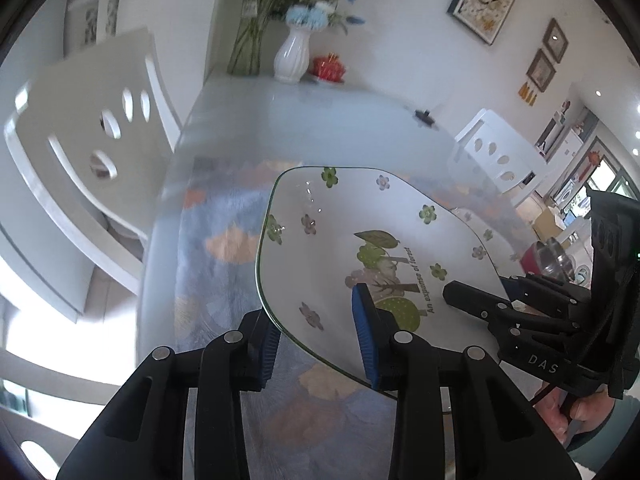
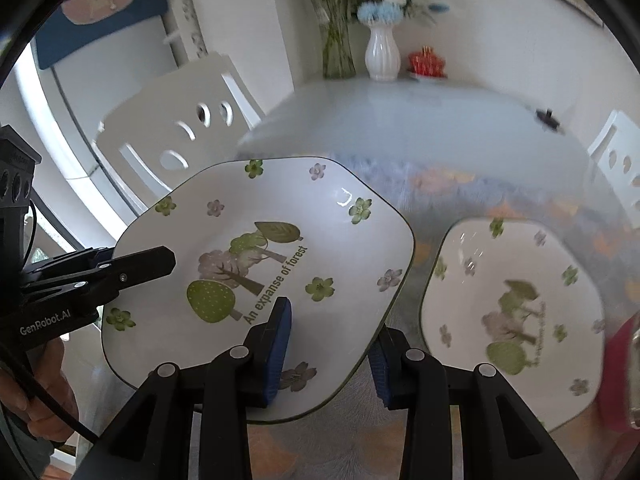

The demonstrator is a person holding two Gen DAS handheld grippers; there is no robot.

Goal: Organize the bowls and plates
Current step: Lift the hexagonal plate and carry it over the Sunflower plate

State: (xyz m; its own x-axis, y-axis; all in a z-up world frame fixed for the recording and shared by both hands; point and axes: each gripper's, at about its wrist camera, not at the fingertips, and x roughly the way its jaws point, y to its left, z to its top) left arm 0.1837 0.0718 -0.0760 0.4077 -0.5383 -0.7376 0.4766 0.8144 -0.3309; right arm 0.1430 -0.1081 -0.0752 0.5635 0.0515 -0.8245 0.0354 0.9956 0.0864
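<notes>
Nearest the viewer, two handheld grippers share one load: a squarish white plate [image 2: 256, 264] printed with green and lilac flowers, trees and the words "An expanse of forest", held lifted above the worktop [image 1: 320, 120]. The left gripper [image 1: 318, 344] has its blue-padded fingers [image 1: 364, 332] clenched on the plate's near left edge, one pad on the printed face and the other beneath. The right gripper [image 2: 326, 352] grasps the near right edge the same way, one blue pad on top and one under the rim. From each wrist camera the other gripper's black fingers reach in over the opposite side of the plate, and part of a hand shows on each handle. Just right of the held plate, a second plate [image 2: 516, 316] with the same print lies flat on a floral mat [image 1: 224, 280] covering the near worktop; it looks blurred. Farther back the worktop is bare and pale, with a small dark object [image 1: 424, 115] near its right side. At the far end stand a white vase [image 1: 293, 56] of blue and white flowers and a red item [image 1: 329, 67]. White chairs sit at left and right. The likely risk is the glazed rim sliding out from the pads if the two hands drift apart or tilt unevenly, since each grips only a narrow edge; setting it down off-centre on the second plate could chip either rim.
</notes>
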